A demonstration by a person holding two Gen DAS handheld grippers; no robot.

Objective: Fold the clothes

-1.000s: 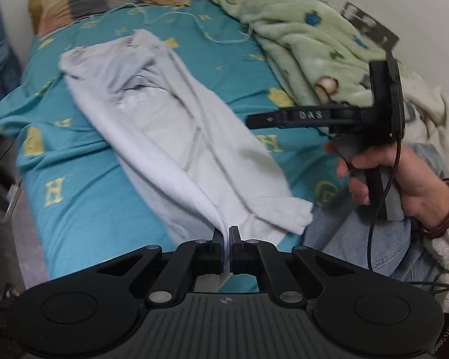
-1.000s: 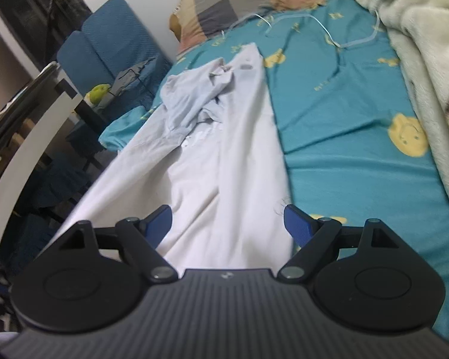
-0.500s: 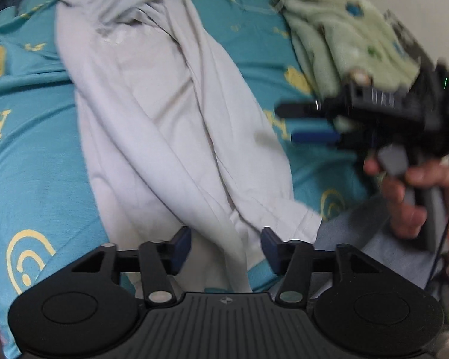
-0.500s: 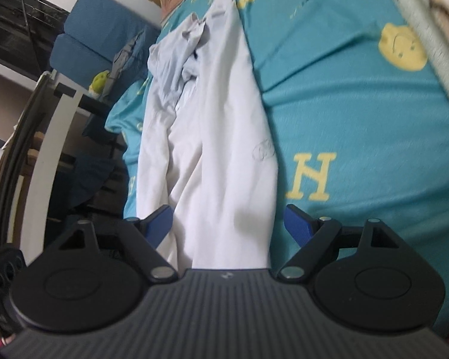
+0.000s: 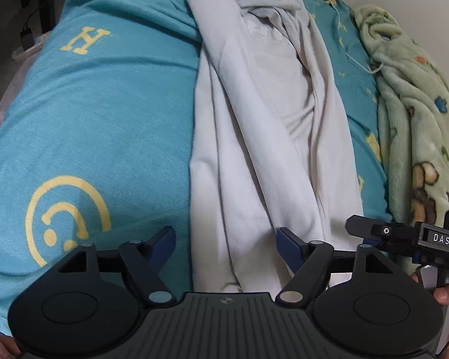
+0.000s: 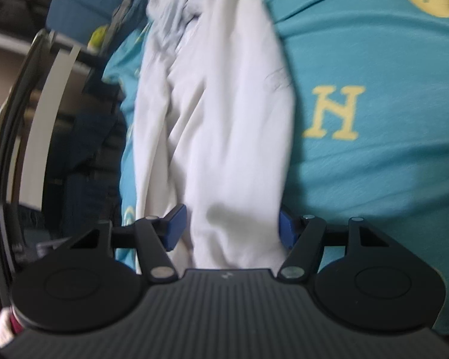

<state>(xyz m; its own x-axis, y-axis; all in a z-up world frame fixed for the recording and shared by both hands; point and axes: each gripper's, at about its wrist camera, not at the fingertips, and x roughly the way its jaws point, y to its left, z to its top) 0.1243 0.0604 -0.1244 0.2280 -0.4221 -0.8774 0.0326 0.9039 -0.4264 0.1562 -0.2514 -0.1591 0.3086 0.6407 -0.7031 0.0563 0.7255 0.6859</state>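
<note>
The left gripper (image 5: 226,243) is opening, released; the right gripper (image 6: 230,227) is closing around the white garment (image 6: 218,125) hem (not yet pinched), lower centre; next, fold.

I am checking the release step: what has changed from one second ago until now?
The left tongs let go of the white garment, came down close to it, and their jaws are opening. The right tongs also came lower, and their jaws are closing around the garment's near end. The garment stays on the teal sheet.
</note>
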